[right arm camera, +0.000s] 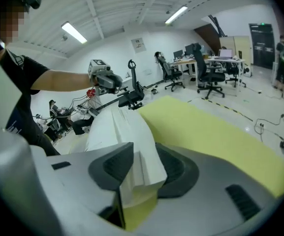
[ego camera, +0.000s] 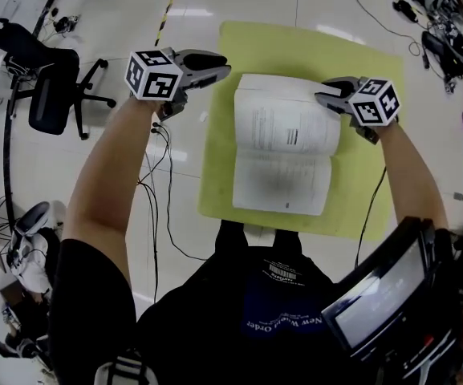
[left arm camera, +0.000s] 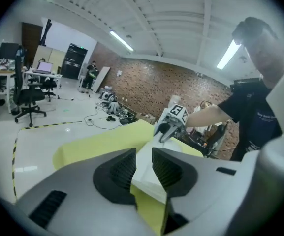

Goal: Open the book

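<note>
So here's where I'm at: the book (ego camera: 283, 147) is lying open, pages up, on the yellow-green mat (ego camera: 359, 62) on the floor, right in front of my feet; the near half lies flat and the far half bulges up in a bit of an arch; my left hand-held gripper (ego camera: 219, 67) is hanging just off the book's far-left corner, over the mat's left edge, marker cube (ego camera: 152, 74) facing up at me; its jaws are only a narrow slot apart and there's nothing pinched in them, I just see the book's corner and some mat through the gap in the left gripper view; my right hand-held gripper (ego camera: 326, 96) is at the far-right corner of the book, tilted down onto it; in the right gripper view the edge of that arched block of pages runs straight into the slot between the jaws, which stand a bit apart around it; the paper sits against the pads (right arm camera: 113, 167) but it doesn't look like a firm clamp, more like the pages are just sitting in there; both my forearms reach out either side of the book; off to the left on the shiny white floor there's a black office chair (ego camera: 50, 87) and some loose cables (ego camera: 163, 199) trailing back towards me; a dark screen (ego camera: 375, 295) sits at my lower right; from the left gripper view there's a brick wall (left arm camera: 181, 87) across the room behind my other gripper.
</note>
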Available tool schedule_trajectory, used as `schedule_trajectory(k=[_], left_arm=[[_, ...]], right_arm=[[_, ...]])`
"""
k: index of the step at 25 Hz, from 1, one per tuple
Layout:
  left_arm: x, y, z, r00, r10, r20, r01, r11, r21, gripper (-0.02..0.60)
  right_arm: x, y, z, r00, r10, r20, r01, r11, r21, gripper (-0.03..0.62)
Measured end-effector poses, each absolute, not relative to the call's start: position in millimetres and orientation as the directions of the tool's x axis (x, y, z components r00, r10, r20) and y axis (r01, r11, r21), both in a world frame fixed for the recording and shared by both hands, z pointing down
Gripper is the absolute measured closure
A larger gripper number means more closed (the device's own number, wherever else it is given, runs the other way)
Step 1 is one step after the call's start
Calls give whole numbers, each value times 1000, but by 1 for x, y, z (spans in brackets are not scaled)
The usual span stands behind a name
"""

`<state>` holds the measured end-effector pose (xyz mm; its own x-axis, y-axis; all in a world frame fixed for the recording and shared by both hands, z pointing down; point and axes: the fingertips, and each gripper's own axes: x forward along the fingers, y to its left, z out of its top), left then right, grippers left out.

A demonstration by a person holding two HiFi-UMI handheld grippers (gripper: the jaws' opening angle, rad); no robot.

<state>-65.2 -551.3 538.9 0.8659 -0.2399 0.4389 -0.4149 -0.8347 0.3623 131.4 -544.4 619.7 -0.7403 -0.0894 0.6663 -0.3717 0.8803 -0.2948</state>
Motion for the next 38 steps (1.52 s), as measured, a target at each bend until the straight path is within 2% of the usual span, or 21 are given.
schedule_trajectory(k=[7, 10, 13, 16, 26, 33, 38], left_arm=[[29, -432, 557, 920, -45, 390, -209, -898, 388, 486], [42, -409, 576, 912, -39, 408, -220, -886, 407, 486], [42, -403, 590, 898, -48, 437, -246, -879, 409, 486], [42, -403, 591, 897, -59, 438, -257, -876, 407, 486], [37, -390, 565, 912, -112, 395, -286, -865, 413, 486], [43, -365, 564, 896, -113, 429, -305, -860, 409, 486], [44, -338, 608, 839, -13, 545, -307, -837, 452, 486]], right_arm=[[142, -559, 633, -708, -231, 668, -497, 834, -239, 425], [154, -567, 624, -702, -320, 637, -568, 790, -230, 365], [170, -576, 610, -686, -432, 585, -640, 741, -203, 364], [176, -564, 597, -696, -468, 544, -648, 736, -197, 364], [156, -456, 563, -788, -410, 460, -553, 801, -232, 364], [141, -385, 592, -786, -267, 558, -477, 836, -272, 364], [138, -350, 625, -747, -185, 639, -478, 818, -321, 367]])
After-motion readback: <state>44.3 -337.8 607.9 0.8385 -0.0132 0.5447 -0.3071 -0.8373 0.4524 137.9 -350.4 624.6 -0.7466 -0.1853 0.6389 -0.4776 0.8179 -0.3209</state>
